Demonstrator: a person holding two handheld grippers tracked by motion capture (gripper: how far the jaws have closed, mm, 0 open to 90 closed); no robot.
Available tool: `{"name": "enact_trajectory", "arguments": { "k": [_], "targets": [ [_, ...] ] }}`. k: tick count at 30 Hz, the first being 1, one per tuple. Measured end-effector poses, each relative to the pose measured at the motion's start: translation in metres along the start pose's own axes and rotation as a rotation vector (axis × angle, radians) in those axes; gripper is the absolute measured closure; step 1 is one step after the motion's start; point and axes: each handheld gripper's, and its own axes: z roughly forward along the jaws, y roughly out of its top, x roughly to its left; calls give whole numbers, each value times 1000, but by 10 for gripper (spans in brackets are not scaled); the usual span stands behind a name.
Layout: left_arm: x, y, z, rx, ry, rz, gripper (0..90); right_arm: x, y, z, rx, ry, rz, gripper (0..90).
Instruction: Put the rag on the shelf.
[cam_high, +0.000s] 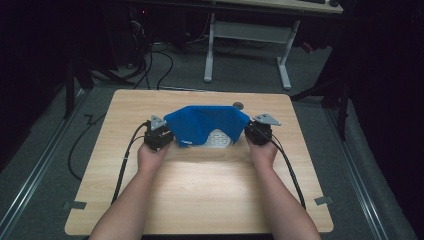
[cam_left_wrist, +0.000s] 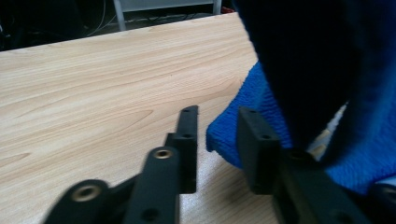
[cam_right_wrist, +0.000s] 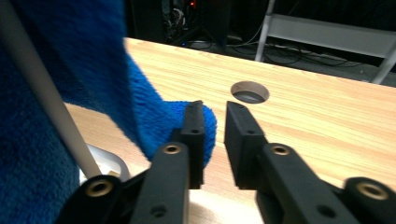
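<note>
Blue towel (cam_high: 205, 125) lies draped over a white rack (cam_high: 218, 139) near the middle of the wooden table (cam_high: 200, 185), with a bit of the rack's pale grid showing under its near edge. The left claw (cam_high: 167, 134) sits at the towel's left end and the right claw (cam_high: 250, 131) at its right end, one on each side.

In the left gripper view the jaws stand a little apart, with a fold of the towel (cam_left_wrist: 233, 135) just beyond the gap; nothing seems pinched between them. In the right gripper view the jaws are likewise slightly parted, and the towel's corner (cam_right_wrist: 205, 122) bulges against the outer side of one jaw rather than between the two. So neither claw appears to have a hold.

The step in hand looks like taking both ends of the towel. To do it well, each claw should probably slide in until the fabric edge is truly between the jaws, not beside them, then close on cloth alone. The white bar of the rack (cam_right_wrist: 51, 107) runs close by the right claw, so keep clear of it. Grip both ends at matching height, so the towel lifts evenly and doesn't drag the rack along.
</note>
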Motion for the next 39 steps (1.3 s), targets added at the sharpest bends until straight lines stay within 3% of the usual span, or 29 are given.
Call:
{"name": "enact_trajectory", "arguments": {
  "k": [7,11,15,21,27,39],
  "targets": [
    [3,-3,-10,-11,21,-42,549,-6,2,-14,-13,-19,0,697],
    [0,-3,-13,3,23,-20,515,-12,2,-23,-18,-39,8,675],
    [-4,0,-16,2,31,5,499,-16,2,-30,-6,-59,-3,662],
    [-1,-1,-26,-28,46,-20,491,-18,6,-42,-18,-63,-15,649],
    [7,-9,-40,-31,62,-48,491,-18,3,-53,-38,-72,-13,636],
    [8,-28,-64,-22,67,-36,490,-13,-7,-74,-29,-81,-66,611]
  ]
}}
